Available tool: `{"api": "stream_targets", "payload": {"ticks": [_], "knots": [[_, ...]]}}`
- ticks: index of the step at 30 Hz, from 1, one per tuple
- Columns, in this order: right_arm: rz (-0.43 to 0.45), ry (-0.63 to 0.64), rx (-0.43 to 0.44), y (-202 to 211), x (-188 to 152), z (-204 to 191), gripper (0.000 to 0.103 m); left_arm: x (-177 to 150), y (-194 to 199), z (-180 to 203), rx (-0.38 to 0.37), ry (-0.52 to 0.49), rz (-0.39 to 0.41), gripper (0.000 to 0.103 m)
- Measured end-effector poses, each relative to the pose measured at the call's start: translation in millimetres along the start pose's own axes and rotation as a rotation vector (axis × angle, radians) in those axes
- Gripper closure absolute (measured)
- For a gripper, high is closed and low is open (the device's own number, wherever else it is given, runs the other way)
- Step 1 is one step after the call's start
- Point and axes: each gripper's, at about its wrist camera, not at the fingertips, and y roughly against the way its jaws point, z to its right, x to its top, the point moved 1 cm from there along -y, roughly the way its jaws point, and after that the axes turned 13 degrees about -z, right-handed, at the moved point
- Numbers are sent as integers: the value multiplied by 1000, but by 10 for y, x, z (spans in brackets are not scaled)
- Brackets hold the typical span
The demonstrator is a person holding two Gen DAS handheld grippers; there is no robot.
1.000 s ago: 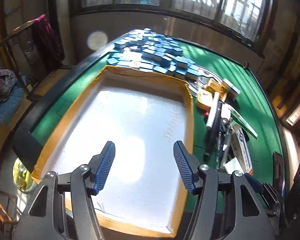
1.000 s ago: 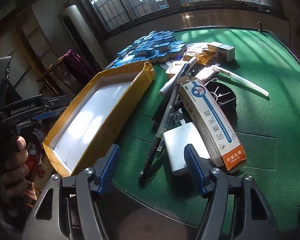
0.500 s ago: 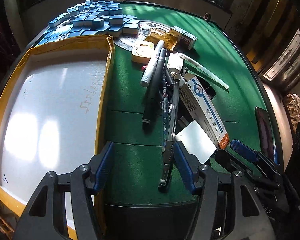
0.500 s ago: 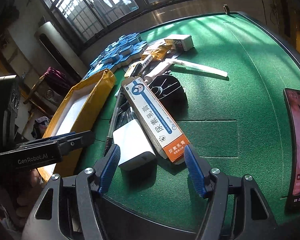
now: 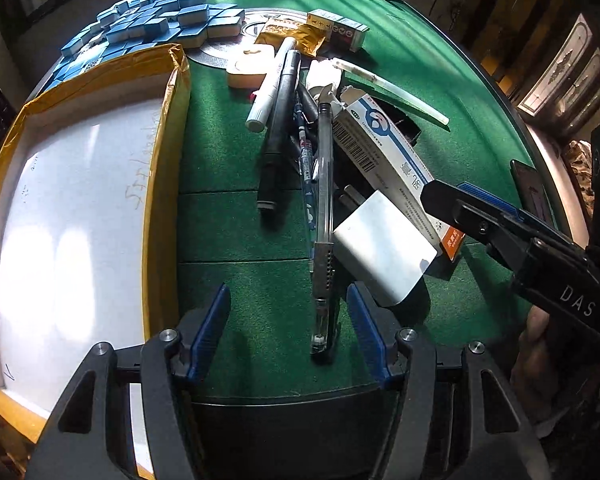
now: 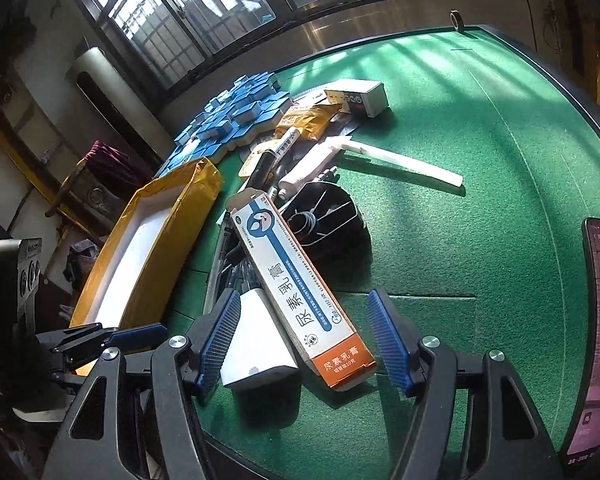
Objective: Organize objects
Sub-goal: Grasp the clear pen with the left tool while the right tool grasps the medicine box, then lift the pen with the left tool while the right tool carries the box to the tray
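Left gripper (image 5: pixel 288 328): hovering agape, gripping nothing, the clear pen (image 5: pixel 323 216)'s near end lying between its jaws.
Right gripper (image 6: pixel 304 336): hovering agape over the ointment box (image 6: pixel 296 292), holding nothing.

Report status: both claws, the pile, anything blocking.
Left claw open over clear pen. Right claw open, straddling ointment box and white charger. Tray holds nothing. Pile tangled; nothing gripped.

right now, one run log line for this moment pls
left gripper: open over clear pen | right gripper: open over carton | tray: empty
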Motion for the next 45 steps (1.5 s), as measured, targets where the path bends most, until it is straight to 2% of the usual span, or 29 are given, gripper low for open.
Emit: {"api": "stream_targets", "payload": {"ticks": [6, 13, 15, 17, 18, 24, 25, 28, 29, 32, 38, 40, 41, 45], "knots": [[-37, 29, 8, -83, -7, -39, 42, -48, 19, -57, -4, -7, 1, 43], [-59, 16, -18, -148, 146, -44, 43, 20, -59, 192, -14, -78, -12, 44], [-74, 22, -29, -190, 178, -60, 46, 49, -120, 212, -13, -82, -28, 45], [-89, 27, -44, -236, 177, -80, 53, 67, -182, 198, -19, -68, -45, 55], [-84, 30, -64, -238, 176, -91, 54, 67, -183, 179, -20, -51, -38, 57], [-77, 68, -86, -206, 148, -180, 67, 74, -174, 76, -71, 17, -26, 88], [-76, 76, -92, -198, 142, -198, 72, 73, -176, 64, -72, 25, -24, 91], [-80, 98, -109, -193, 109, -249, 86, 67, -168, -16, -111, 75, -11, 93], [-89, 97, -93, -198, 89, -253, 88, 63, -167, -51, -128, 92, -9, 93], [-77, 85, -96, -189, 34, -256, 88, 29, -196, -98, -168, 135, -6, 93], [-52, 46, -76, -110, -8, -230, 90, 31, -184, -140, -201, 168, 4, 93], [-41, 39, -76, -78, -21, -235, 91, 24, -132, -121, -188, 156, 26, 93], [-37, 33, -78, -65, -24, -234, 95, 16, -95, -115, -181, 155, 45, 93], [-23, 8, -74, -29, -21, -227, 95, 13, 26, -110, -188, 142, 84, 93]]}}
